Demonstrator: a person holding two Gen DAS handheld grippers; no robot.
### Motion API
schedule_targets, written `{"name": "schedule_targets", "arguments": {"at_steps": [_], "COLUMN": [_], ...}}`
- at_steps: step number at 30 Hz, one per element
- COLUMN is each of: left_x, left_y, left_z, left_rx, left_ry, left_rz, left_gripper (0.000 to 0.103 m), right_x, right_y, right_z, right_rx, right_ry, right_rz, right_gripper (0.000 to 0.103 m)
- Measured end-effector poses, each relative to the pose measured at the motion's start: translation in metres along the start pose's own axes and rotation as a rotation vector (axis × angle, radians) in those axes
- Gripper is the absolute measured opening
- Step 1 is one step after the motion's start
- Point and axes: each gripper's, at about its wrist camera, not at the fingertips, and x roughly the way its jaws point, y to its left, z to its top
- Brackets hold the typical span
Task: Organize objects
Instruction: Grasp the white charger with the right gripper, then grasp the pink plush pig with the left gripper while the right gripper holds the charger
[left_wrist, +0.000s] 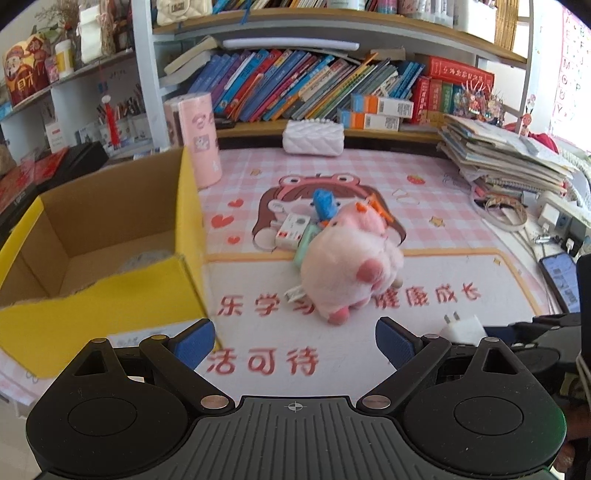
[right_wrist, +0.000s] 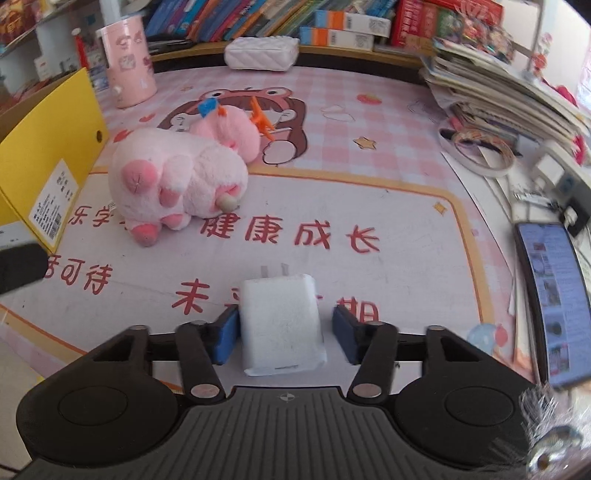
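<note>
A white plug charger (right_wrist: 280, 321) lies on the pink desk mat between the fingers of my right gripper (right_wrist: 285, 314). The left pad touches its side; a thin gap shows at the right pad. In the left wrist view the charger (left_wrist: 463, 326) sits low on the right. My left gripper (left_wrist: 294, 328) stands wide open over the mat with nothing in it. A pink plush toy (left_wrist: 347, 258) (right_wrist: 177, 181) lies mid-mat on small items: a blue clip (left_wrist: 325, 201), an orange clip (right_wrist: 260, 118), a white packet (left_wrist: 291, 229). An open yellow cardboard box (left_wrist: 92, 325) stands left.
A pink cylinder (left_wrist: 199, 136) and a white quilted pouch (left_wrist: 314, 140) stand at the back under bookshelves. A stack of books and papers (left_wrist: 509, 155), tape rolls (right_wrist: 476, 147) and a lit phone (right_wrist: 554, 302) crowd the right side.
</note>
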Motion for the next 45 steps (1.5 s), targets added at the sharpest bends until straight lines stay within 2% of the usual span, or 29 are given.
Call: {"name": "schedule_targets", "arguments": {"at_steps": [4,10,13,17,21,29,32,36,38,41,45], "left_x": [0.003,0.025,0.040,0.071,0.093,0.117,0.122,0.112,0.102,0.083,0.059], "left_y": [-0.011,-0.031,-0.038,-0.048,-0.054,-0.061,-0.060,-0.059,-0.056,-0.052,-0.050], "left_z": [0.010,0.024,0.029,0.035,0.037,0.039,0.037,0.036,0.037,0.038,0.036], "left_rx": [0.019,0.043,0.057,0.099,0.120,0.162,0.166,0.163,0.138,0.113,0.111], "left_ry": [-0.038,-0.037,-0.022,0.052,0.091,0.103,0.121,0.108,0.102,0.076,0.018], "left_rz": [-0.009,-0.037,-0.043,-0.022,-0.020,0.004,-0.009,-0.030,-0.053,-0.108,-0.133], "left_gripper": [0.095,0.095,0.096,0.096,0.096,0.095,0.090,0.077,0.054,0.054,0.053], "right_x": [-0.008,-0.028,-0.034,-0.039,-0.041,-0.038,-0.038,-0.038,-0.039,-0.041,-0.041], "right_y": [-0.014,-0.040,-0.047,-0.052,-0.057,-0.067,-0.070,-0.069,-0.068,-0.066,-0.059], "right_z": [0.008,0.020,0.021,0.022,0.022,0.022,0.021,0.020,0.020,0.021,0.020], "right_rx": [0.025,0.078,0.084,0.065,0.058,0.076,0.086,0.090,0.093,0.097,0.094], "right_ry": [-0.050,-0.157,-0.175,-0.194,-0.203,-0.191,-0.187,-0.191,-0.195,-0.205,-0.201], "right_rz": [-0.009,-0.053,-0.045,-0.048,-0.052,-0.069,-0.073,-0.076,-0.075,-0.074,-0.062], "right_gripper": [0.041,0.041,0.041,0.041,0.041,0.041,0.041,0.041,0.041,0.041,0.041]}}
